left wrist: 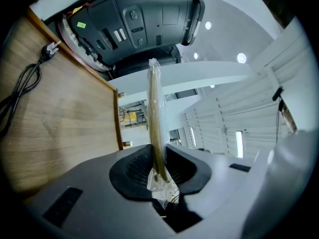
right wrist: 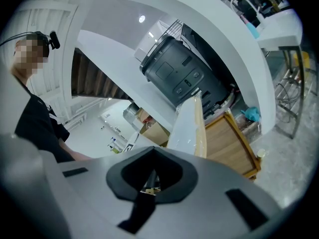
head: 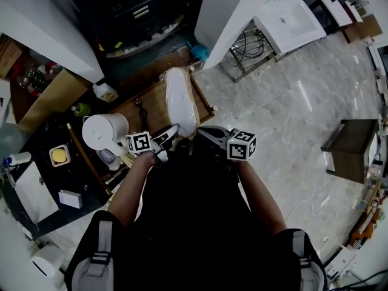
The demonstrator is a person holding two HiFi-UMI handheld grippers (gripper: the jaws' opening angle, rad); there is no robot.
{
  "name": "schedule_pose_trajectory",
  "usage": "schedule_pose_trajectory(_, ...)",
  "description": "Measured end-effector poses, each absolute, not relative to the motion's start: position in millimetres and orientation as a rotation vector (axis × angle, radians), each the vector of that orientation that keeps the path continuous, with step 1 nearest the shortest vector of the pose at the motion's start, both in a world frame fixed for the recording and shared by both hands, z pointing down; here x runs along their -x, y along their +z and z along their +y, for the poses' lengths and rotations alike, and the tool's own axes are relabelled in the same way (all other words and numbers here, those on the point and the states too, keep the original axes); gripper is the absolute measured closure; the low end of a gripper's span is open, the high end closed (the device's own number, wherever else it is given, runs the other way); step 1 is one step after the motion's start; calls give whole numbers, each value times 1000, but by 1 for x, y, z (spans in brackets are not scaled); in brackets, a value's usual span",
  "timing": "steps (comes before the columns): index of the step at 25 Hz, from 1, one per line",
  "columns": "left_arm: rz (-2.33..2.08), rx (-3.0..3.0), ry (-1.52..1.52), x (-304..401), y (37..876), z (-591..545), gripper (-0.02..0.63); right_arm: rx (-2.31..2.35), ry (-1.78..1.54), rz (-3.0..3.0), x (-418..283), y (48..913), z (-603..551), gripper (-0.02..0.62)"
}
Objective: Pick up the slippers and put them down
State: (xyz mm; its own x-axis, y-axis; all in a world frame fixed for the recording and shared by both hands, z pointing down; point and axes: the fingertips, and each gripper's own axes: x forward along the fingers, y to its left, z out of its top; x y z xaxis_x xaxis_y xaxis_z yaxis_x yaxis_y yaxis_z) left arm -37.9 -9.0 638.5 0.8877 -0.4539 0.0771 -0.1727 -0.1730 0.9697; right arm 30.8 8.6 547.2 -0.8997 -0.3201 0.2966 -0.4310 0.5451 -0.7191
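Wrapped slipper point(head: 180, 102) over the wooden table point(head: 154, 102), marble floor point(head: 291, 114) right of it; left gripper point(head: 171, 132) pinches its edge, right gripper point(head: 202, 132) closed, contents unclear

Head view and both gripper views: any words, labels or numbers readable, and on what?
No readable text in any view.
Left cube and right cube: black-and-white square patterns only, no letters.
Green sticker on the dark appliance: too small to read.
Slippers: no print shows.
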Motion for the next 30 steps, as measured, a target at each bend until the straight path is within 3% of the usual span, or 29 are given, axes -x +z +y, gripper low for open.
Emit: schedule_pose_trajectory(30, -458, -1752, -267, 42, 594, 8, 528, -714, 1361, -2658, -33, 557, 3, 588)
